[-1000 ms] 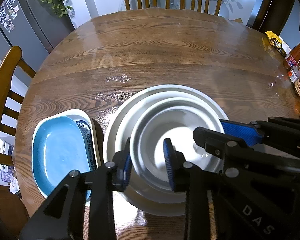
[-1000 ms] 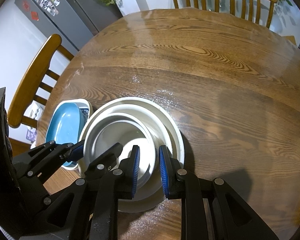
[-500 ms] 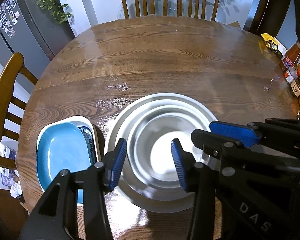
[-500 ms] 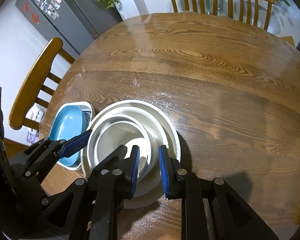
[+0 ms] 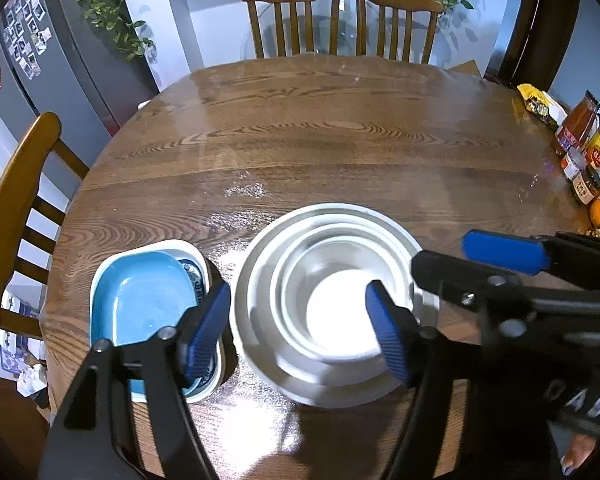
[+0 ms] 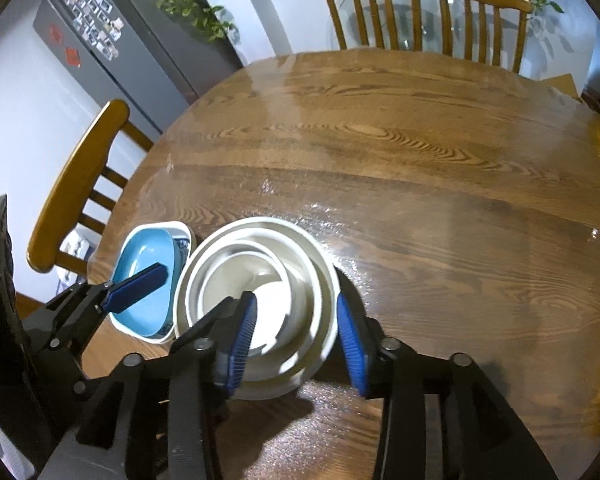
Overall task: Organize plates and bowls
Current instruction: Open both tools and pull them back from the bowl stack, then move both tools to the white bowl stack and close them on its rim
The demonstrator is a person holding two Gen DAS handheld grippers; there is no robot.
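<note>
A stack of nested white bowls [image 5: 328, 308] stands on the round wooden table [image 5: 340, 152], near its front edge; it also shows in the right wrist view [image 6: 260, 300]. A blue oval dish [image 5: 140, 300] lies in a white patterned dish just left of the stack, also seen in the right wrist view [image 6: 146, 272]. My left gripper [image 5: 300, 332] is open and empty above the stack's near side. My right gripper [image 6: 296, 340] is open and empty above the stack's near right rim. Both hold nothing.
Jars, sauce bottles and an orange [image 5: 598, 212] crowd the table's right edge, with a yellow packet [image 5: 536, 106] behind them. Wooden chairs stand at the far side [image 5: 340, 20] and the left [image 5: 16, 208]. A grey fridge [image 6: 112, 56] stands at the back left.
Both grippers have opened wide and pulled up and back from the white bowl stack. The left one let go of the inner bowl's rim, which now rests in the stack.
</note>
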